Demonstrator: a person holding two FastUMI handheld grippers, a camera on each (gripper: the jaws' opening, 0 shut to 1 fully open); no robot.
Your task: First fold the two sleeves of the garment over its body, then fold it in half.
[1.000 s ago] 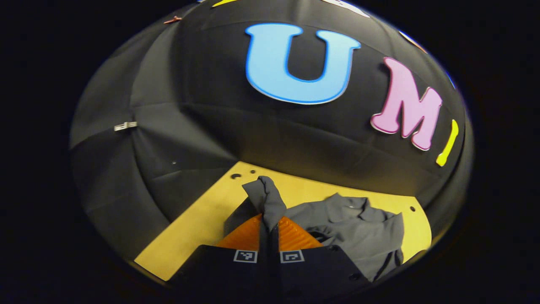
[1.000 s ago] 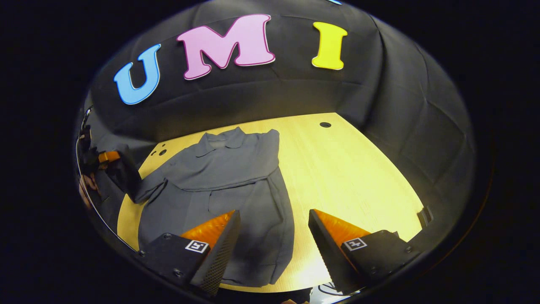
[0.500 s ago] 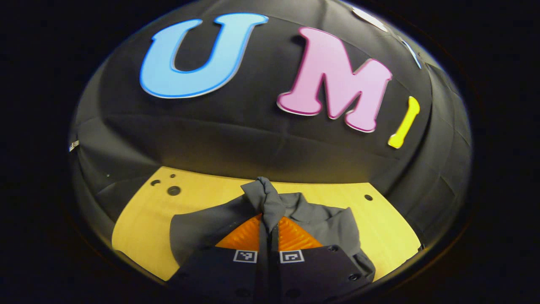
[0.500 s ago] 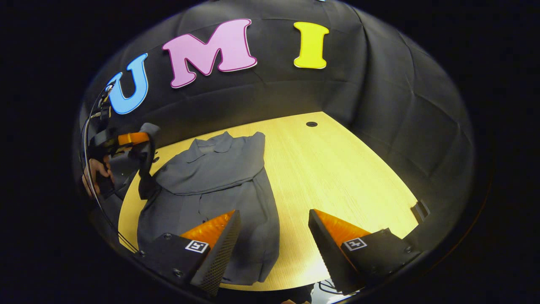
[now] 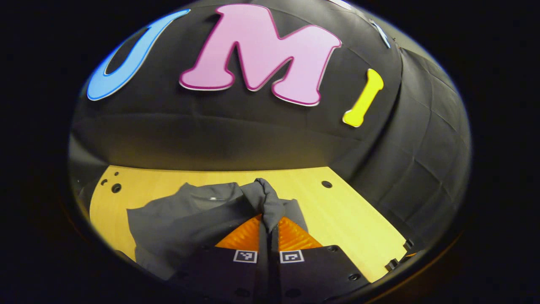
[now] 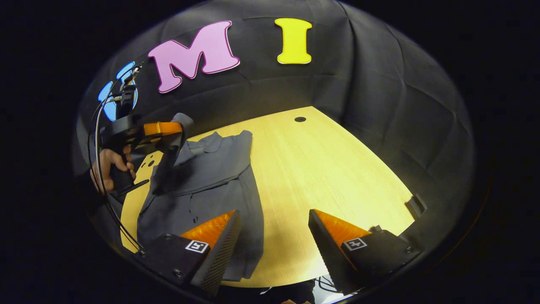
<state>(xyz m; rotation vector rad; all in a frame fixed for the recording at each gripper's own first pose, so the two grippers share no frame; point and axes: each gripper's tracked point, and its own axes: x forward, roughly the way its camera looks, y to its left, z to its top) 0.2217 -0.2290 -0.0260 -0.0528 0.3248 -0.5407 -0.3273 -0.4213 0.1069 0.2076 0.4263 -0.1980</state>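
A grey collared garment (image 6: 211, 177) lies on the yellow wooden table (image 6: 329, 169), its right sleeve folded across the body. My left gripper (image 5: 268, 219) is shut on the bunched end of the left sleeve (image 5: 265, 196), held up above the garment's body (image 5: 177, 215). In the right gripper view that left gripper (image 6: 179, 128) hangs over the garment's left shoulder, sleeve cloth (image 6: 166, 164) draping down from it, a hand (image 6: 109, 164) gripping its handle. My right gripper (image 6: 274, 219) stands open above the table by the garment's lower right edge, nothing between its fingers.
Black cloth walls close the table at the back and right. Small round holes in the tabletop sit at the far edge (image 6: 300, 119) and back left (image 5: 116, 188). Bare table stretches to the right of the garment. A black clip (image 6: 415, 205) sits on the table's right edge.
My left gripper has carried the pinched sleeve from the garment's left side to above its body, swinging rightward. My right gripper stays open and has drifted slightly right.
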